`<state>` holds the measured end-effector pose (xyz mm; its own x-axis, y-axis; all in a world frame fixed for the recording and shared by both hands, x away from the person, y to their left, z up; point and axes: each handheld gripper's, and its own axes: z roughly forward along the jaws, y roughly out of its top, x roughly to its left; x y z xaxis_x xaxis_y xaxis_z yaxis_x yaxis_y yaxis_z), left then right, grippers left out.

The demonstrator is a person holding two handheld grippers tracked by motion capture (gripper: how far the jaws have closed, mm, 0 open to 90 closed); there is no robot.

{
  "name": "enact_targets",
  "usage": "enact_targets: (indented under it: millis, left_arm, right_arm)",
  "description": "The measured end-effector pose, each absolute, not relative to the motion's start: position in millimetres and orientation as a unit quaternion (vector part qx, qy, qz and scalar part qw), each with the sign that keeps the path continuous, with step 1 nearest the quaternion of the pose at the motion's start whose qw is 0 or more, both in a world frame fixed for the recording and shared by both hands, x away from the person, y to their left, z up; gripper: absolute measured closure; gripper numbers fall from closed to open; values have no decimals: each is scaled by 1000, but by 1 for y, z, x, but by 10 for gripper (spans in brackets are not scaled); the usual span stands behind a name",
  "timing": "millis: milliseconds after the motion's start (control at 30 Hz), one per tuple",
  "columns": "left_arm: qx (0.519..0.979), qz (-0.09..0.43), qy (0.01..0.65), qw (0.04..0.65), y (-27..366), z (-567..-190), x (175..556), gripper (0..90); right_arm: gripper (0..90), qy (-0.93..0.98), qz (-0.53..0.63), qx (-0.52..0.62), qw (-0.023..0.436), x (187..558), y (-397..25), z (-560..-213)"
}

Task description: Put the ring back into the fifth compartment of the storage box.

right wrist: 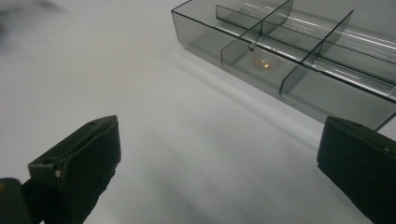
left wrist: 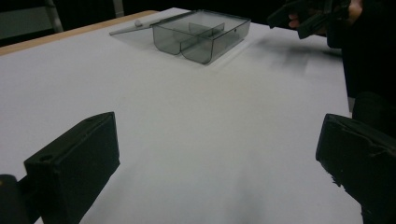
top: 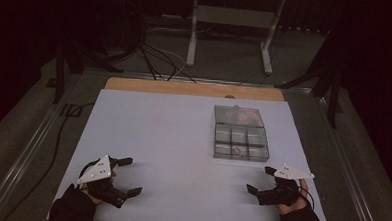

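- A white rectangular sheet (top: 172, 154) covers most of a light wooden tabletop (top: 185, 88), whose bare edge shows along the far side.
- A clear grey plastic compartment box (top: 241, 140) sits on the right half of the sheet, toward the far side, with its flat lid (top: 236, 115) laid open behind it.
- The box is split by thin walls into two rows of cells; in the right gripper view a small pale roundish item (right wrist: 261, 63) lies on the floor of one near-row cell, too blurred to tell what it is.
- The left gripper (top: 129, 176), black with a grey three-cornered plate on top, is held low over the near-left part of the sheet; its jaws are spread wide with nothing between them.
- From the left gripper, the box lies well apart, ahead and across the sheet toward the far right, as the left gripper view shows (left wrist: 201, 35).
- The right gripper (top: 261, 179), also black with a grey plate, is held near the sheet's near-right corner; its jaws stand wide apart and hold nothing.
- The box is near this gripper, just ahead of it and slightly toward the table's middle, not touching either jaw.
- Dark sleeves cover both of the person's forearms at the bottom edge of the high view.
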<state>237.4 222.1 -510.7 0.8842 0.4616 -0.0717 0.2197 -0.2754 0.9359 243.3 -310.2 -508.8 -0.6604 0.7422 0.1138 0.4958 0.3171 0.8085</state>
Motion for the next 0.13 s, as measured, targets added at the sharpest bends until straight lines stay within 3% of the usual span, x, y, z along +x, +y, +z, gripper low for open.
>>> enact_targets:
  millis: [133]
  left_arm:
    - [792,109,215,561,222,-511,237,6]
  right_arm:
    - [0,797,441,390,138,243,-310,-508]
